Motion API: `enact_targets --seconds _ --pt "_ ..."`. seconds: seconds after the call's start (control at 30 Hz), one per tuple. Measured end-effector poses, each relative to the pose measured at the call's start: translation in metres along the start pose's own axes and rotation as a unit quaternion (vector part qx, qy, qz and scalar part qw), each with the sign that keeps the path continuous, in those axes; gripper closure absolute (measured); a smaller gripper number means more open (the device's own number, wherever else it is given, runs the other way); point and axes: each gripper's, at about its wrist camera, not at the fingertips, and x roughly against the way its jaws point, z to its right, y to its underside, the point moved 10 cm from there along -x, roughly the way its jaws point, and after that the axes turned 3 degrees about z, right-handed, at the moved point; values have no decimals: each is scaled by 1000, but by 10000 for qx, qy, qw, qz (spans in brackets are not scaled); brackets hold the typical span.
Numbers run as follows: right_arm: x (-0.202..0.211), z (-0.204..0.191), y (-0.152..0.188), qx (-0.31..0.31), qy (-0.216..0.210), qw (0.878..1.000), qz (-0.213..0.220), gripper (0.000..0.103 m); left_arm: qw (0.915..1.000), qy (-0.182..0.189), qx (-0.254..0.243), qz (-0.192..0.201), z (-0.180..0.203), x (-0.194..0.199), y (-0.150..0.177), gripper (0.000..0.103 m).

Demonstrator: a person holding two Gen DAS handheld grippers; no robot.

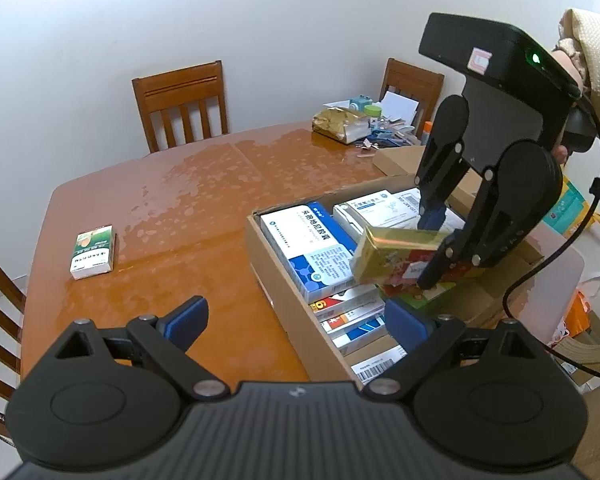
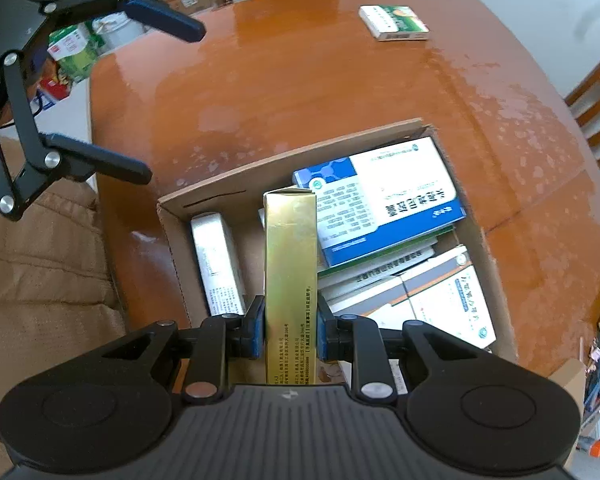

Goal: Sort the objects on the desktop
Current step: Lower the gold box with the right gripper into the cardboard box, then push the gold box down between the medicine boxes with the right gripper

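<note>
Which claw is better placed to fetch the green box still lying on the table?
Probably the left claw: open, empty, nearer the green box. The right claw holds a gold box.

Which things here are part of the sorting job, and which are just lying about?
Job:
- gold box, clamped in the right tongs
- cardboard box of packs
- green-and-white pack alone on the table
- left tongs, open

Lying about:
- clutter pile at the far edge
- chairs

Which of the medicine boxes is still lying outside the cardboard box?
The small green-and-white medicine box, alone on the orange-brown wooden table. All others are inside the cardboard box or held above it.
</note>
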Motion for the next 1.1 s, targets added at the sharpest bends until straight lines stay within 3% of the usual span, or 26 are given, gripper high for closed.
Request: enact_targets --seconds 0.7,1.1 --pt "-39 -19 -11 746 -532 9953 -311 75 9982 -475 303 -184 -6 1 8 8" --pt "-56 -27 -11 961 -515 9932 -415 75 9981 -503 241 -277 -3 -1 10 8"
